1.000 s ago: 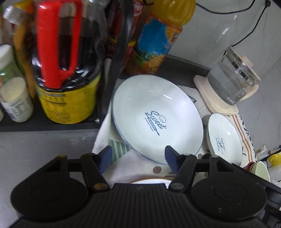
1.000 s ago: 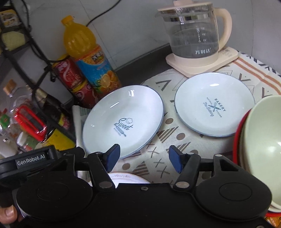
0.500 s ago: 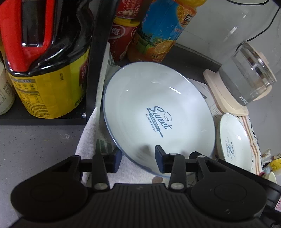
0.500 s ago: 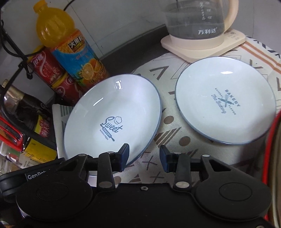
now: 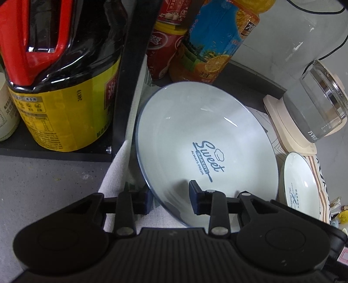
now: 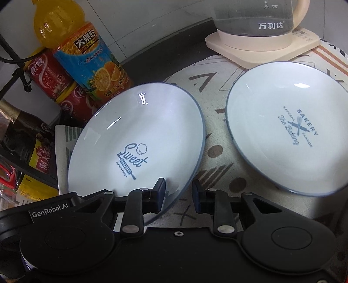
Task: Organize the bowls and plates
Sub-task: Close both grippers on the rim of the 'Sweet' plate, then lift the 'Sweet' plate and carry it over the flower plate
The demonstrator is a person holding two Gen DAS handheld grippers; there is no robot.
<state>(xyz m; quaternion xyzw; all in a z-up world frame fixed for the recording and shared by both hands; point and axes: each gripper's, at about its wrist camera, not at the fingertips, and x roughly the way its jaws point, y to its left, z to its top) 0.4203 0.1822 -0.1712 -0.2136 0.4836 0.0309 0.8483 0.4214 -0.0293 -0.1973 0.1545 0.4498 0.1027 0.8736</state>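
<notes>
kettle [image 6: 258, 19] top cropped, juice bottle [image 5: 215, 39] cap cropped

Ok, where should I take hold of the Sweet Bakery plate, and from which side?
Pinch the thin near rim of the Sweet Bakery plate, coming in from the near edge. It flares shallow, so one finger goes inside, one beneath. Both the left gripper and right gripper already straddle it, jaws closing.

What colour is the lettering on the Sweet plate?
Dark blue on white, clearest in the right wrist view: Sweet plate.
</notes>
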